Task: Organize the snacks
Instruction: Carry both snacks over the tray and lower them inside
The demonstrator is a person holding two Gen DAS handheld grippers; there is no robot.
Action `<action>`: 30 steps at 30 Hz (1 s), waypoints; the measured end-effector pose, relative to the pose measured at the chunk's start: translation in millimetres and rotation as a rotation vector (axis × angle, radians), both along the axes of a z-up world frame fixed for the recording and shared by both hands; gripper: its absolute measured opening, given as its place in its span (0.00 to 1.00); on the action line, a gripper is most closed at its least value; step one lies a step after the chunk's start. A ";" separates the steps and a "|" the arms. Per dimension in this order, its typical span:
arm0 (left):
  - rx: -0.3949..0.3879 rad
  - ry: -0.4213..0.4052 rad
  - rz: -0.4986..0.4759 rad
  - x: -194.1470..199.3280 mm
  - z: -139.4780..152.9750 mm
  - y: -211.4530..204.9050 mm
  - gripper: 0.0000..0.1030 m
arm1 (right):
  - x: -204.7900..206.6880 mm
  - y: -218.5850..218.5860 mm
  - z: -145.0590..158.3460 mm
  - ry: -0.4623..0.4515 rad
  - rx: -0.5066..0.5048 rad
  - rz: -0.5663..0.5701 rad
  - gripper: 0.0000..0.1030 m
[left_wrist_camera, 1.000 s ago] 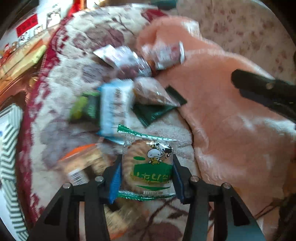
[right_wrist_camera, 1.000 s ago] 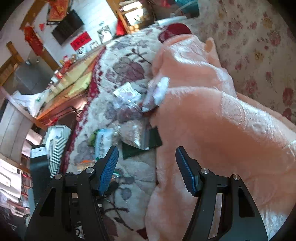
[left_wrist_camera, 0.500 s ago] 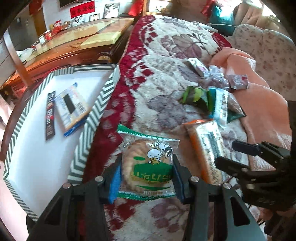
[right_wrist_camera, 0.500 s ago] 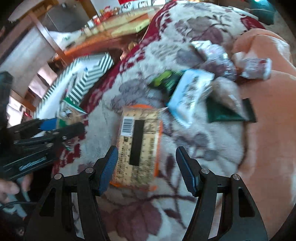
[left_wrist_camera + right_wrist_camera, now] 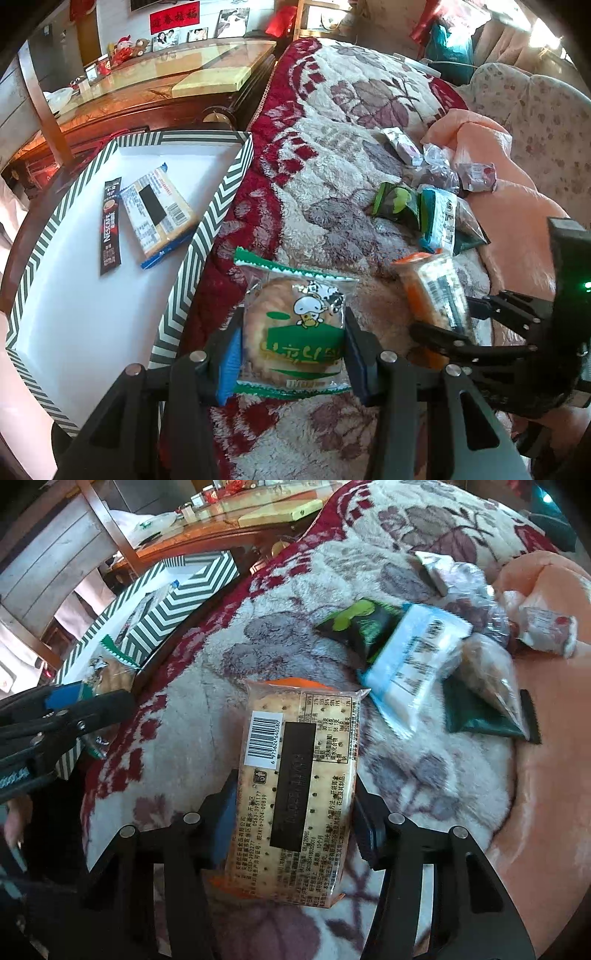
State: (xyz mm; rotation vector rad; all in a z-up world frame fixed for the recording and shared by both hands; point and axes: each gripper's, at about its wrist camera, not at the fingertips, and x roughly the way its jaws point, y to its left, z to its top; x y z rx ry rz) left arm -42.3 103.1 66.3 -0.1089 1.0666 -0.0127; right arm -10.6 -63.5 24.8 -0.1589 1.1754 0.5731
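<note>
My left gripper (image 5: 291,332) is shut on a round rice cracker in a green and clear wrapper (image 5: 295,314) and holds it above the floral blanket, just right of the striped box (image 5: 207,236). My right gripper (image 5: 295,801) is closing its jaws on an orange cracker pack (image 5: 295,775) that lies barcode side up on the blanket. Both pads touch the pack's long sides. The same pack (image 5: 432,288) and the right gripper (image 5: 461,321) show at the right of the left wrist view.
The white-floored box holds a Nescafe stick (image 5: 110,225) and a blue cracker pack (image 5: 157,214). Several more snacks (image 5: 413,657) lie heaped beside a pink blanket (image 5: 546,738). A wooden table (image 5: 166,88) stands behind the box.
Both grippers swung left from the pink blanket toward the box. The right gripper dropped over the orange cracker pack and narrowed its jaws onto it. The left kept its grip on the rice cracker.
</note>
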 end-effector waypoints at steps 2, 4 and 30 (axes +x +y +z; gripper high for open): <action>0.008 -0.005 0.002 -1.5 2.9 -0.7 0.49 | -3.5 -6.9 4.2 -0.003 0.025 0.003 0.52; 0.010 -0.005 0.010 -1.2 5.7 0.5 0.49 | -5.5 -15.4 9.1 -0.013 0.049 0.002 0.52; 0.058 -0.075 0.174 -2.9 30.5 65.7 0.49 | -5.3 1.1 48.6 -0.053 0.167 0.032 0.52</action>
